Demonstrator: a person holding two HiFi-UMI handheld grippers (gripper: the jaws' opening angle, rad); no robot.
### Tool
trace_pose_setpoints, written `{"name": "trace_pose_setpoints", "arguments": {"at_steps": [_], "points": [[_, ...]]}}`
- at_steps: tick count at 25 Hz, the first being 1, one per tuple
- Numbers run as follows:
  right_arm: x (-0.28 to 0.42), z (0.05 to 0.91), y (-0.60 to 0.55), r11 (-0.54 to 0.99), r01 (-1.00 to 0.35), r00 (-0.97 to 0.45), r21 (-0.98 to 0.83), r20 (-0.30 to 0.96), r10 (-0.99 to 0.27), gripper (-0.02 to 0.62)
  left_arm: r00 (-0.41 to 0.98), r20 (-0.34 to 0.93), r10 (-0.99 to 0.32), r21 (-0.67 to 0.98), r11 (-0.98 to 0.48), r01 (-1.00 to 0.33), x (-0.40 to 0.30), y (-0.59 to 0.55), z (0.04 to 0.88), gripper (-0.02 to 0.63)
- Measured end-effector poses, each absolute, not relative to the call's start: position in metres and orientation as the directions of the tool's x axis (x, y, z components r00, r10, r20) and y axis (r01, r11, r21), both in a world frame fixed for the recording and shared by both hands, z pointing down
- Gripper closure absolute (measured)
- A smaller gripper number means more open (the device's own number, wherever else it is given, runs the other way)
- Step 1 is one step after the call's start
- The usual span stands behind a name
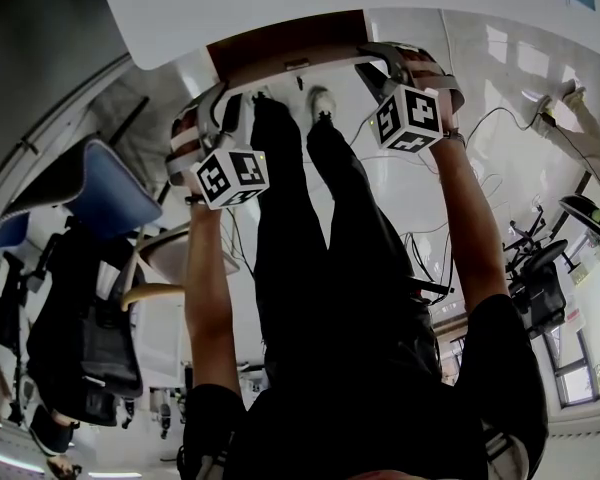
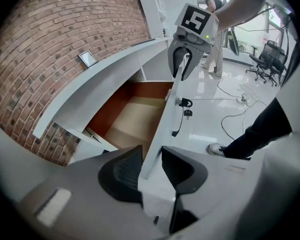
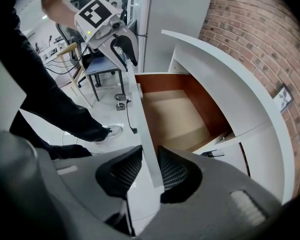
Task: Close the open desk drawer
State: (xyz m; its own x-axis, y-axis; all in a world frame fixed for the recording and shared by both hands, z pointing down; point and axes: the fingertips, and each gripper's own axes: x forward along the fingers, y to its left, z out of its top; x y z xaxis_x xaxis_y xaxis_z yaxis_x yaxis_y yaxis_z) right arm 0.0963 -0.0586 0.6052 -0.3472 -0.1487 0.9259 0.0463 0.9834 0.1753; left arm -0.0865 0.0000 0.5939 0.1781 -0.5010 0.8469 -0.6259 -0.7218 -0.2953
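The left gripper (image 2: 151, 159) had its jaws partly apart, one pad on each side of the white front panel (image 2: 162, 119) of the desk drawer (image 2: 135, 119); the pads sat just beside the panel's two faces without clamping it. The right gripper (image 3: 146, 166) stood the same way near the panel's other end, its jaws partly apart with the thin top edge of the panel between them and nothing held. Both grippers pointed steeply down at that edge. The drawer was pulled out from under the white worktop (image 2: 105, 69) toward the person, its red-brown walls and tan bottom open to view. The front panel's long axis ran level from one gripper to the other, parallel to the worktop's edge. A key (image 2: 185, 104) with a dangling strap hung on the panel's outer face, between the two grippers.
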Motion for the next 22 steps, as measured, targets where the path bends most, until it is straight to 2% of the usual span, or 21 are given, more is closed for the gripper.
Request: {"name": "trace_pose_setpoints", "arguments": {"at_steps": [13, 22], "points": [[0.09, 0.603, -0.062, 0.985, 0.071, -0.358, 0.159, 0.926, -0.124, 0.502, 0.167, 0.844, -0.51, -0.303, -0.709, -0.637, -0.095, -0.01, 0.589, 0.466], [0.082, 0.601, -0.084, 0.981, 0.052, -0.365, 0.186, 0.918, -0.155, 0.497, 0.137, 0.827, -0.545, -0.34, -0.68, -0.649, -0.104, -0.032, 0.585, 0.463]]}}
